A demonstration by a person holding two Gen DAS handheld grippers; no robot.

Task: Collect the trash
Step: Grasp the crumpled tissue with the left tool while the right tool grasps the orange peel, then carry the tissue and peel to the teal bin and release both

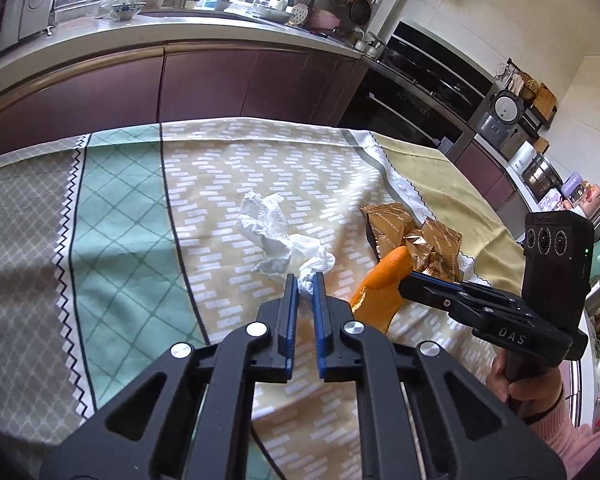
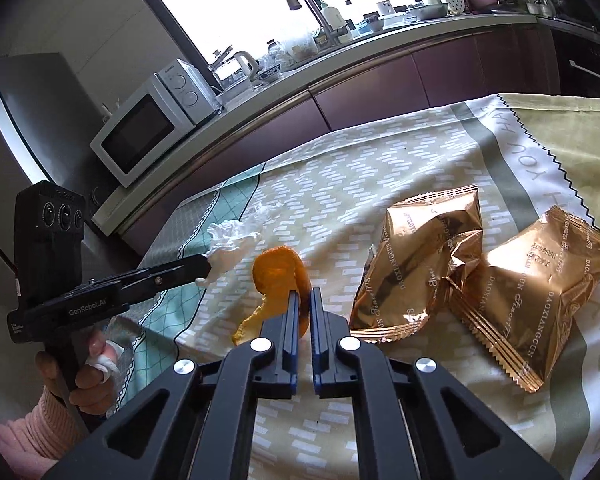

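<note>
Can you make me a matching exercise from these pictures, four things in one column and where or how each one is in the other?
Things:
1. crumpled tissue
2. orange peel
3. gold snack wrappers
4. microwave

States:
A. on the kitchen counter
B. pinched by the right gripper
C. lying loose on the tablecloth, held by nothing
D. pinched at one end by the left gripper

Pairs: 1-D, 2-B, 3-C, 4-A

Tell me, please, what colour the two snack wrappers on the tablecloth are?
The snack wrappers are shiny copper-gold foil, clearest in the right wrist view.
</note>
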